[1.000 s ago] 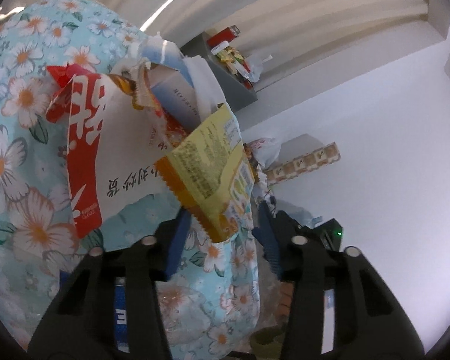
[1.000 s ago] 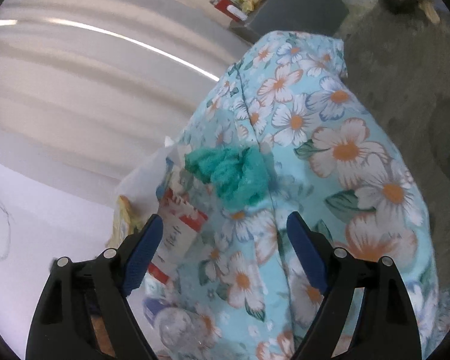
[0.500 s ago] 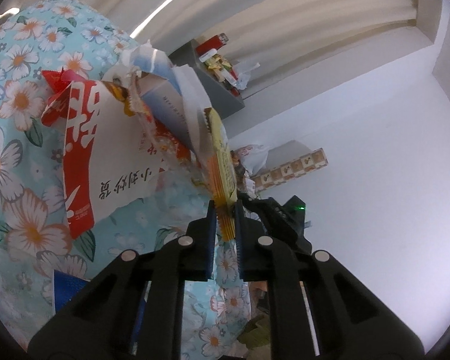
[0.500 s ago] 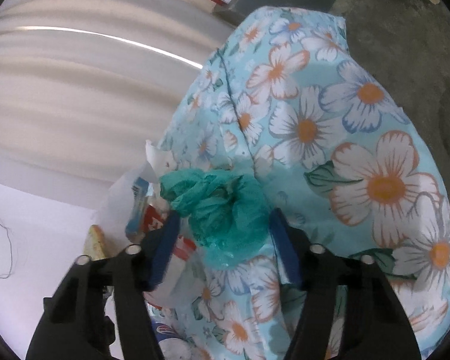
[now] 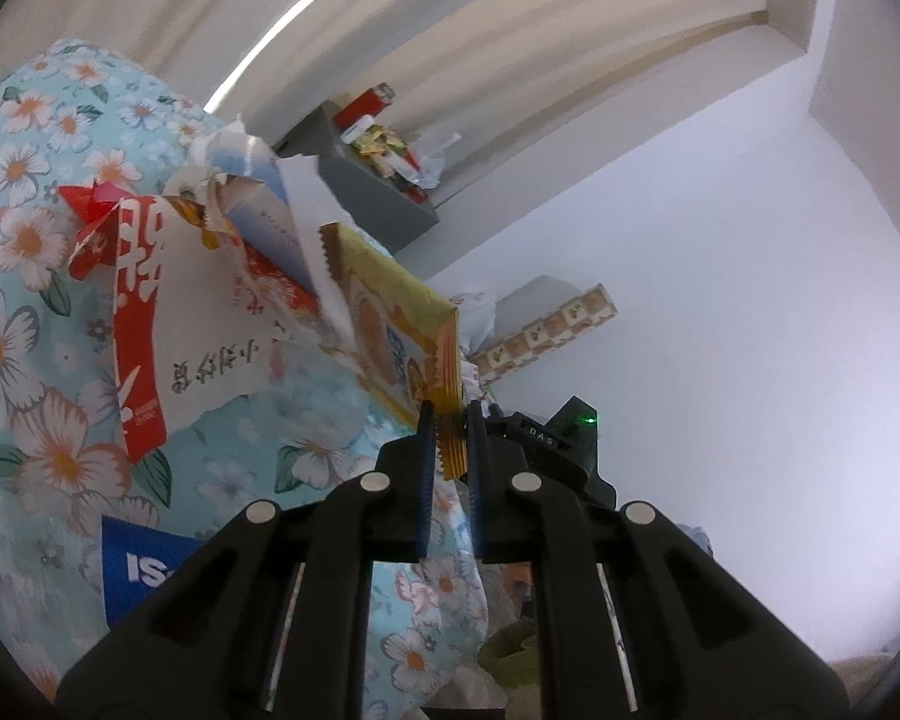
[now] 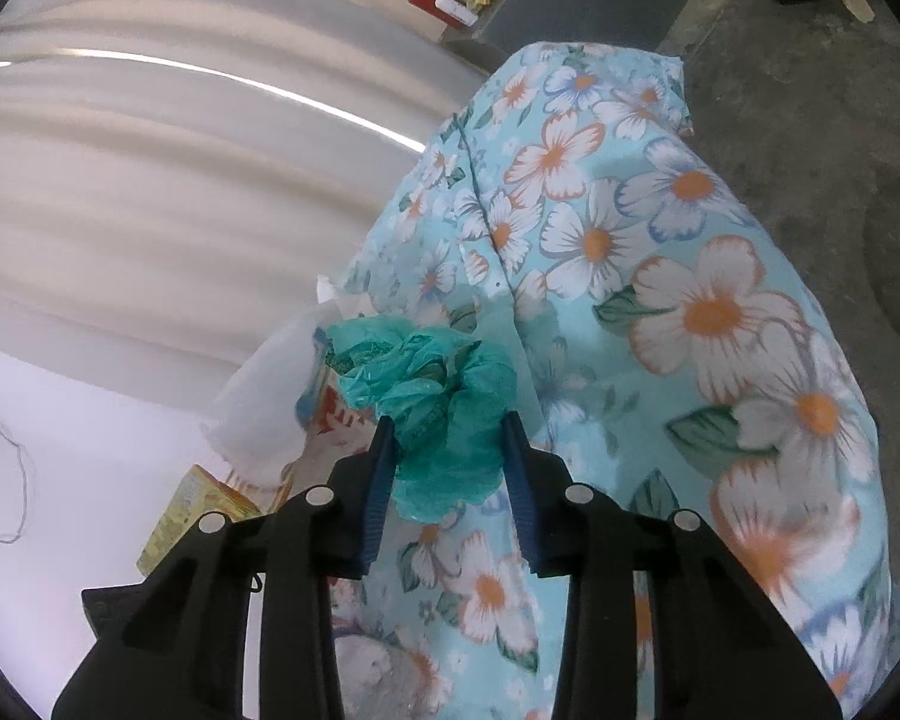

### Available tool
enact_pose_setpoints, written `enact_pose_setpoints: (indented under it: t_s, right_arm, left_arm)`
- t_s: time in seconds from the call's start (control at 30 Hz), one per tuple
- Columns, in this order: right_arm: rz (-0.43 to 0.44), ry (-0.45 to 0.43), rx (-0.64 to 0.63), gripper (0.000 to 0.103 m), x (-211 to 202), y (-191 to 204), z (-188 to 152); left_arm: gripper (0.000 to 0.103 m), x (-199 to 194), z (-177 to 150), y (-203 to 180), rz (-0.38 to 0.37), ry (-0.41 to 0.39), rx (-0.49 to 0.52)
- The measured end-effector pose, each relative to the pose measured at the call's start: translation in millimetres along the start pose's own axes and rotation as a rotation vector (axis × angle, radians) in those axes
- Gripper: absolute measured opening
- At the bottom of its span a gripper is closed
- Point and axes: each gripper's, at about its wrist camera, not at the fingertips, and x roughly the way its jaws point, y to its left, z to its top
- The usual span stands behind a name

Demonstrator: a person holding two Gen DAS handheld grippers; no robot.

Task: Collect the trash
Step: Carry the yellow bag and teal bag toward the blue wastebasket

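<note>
A yellow snack wrapper (image 5: 399, 330) sticks out of a heap of trash on a light blue flowered cloth (image 5: 24, 300). My left gripper (image 5: 448, 420) is shut on the wrapper's serrated lower edge. Beside it lie a red and white paper bag (image 5: 150, 324) and a torn white and blue carton (image 5: 264, 216). In the right wrist view a crumpled green plastic bag (image 6: 432, 396) sits on the same cloth (image 6: 690, 300). My right gripper (image 6: 447, 432) has its jaws closing around that bag, both pads touching its sides. The yellow wrapper (image 6: 192, 510) shows at lower left there.
A grey cabinet (image 5: 378, 186) with a red box and small wrappers on top stands behind the heap, before pale curtains. A box with a patterned edge (image 5: 546, 324) leans on the white wall. Bare concrete floor (image 6: 810, 90) lies to the right of the cloth.
My left gripper closed onto the yellow wrapper and pulled it up and sideways, turning it. My right gripper moved in over the green bag and narrowed its jaws around it.
</note>
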Motion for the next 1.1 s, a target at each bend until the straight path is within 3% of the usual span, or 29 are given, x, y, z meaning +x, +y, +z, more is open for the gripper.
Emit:
enact_pose_setpoints:
  t_s: [0.2,0.27,0.77,1.1]
  right_arm:
    - [0.020,-0.042,0.014,0.034,-30.4,0.6,-18.6]
    - [0.028,-0.060,0.022,0.034,-40.6,-1.4,-24.7]
    - [0.089,-0.111,0.063,0.034,-80.8,-24.2,-42.2]
    - [0.125,-0.137,0.072,0.034,-106.0,-35.6,-45.9]
  left_arm:
    - [0.006,-6.9,-7.5,-25.4,-0.051,0.004,0.071]
    - [0.000,-7.5,-9.9,-35.8,-0.065,0.014,0.096]
    - [0.000,16.9,-24.0,-59.0,-0.021,0.057,0.143]
    - [0.000,30.9,-22.8,-92.5,-0.069,0.061,0.234]
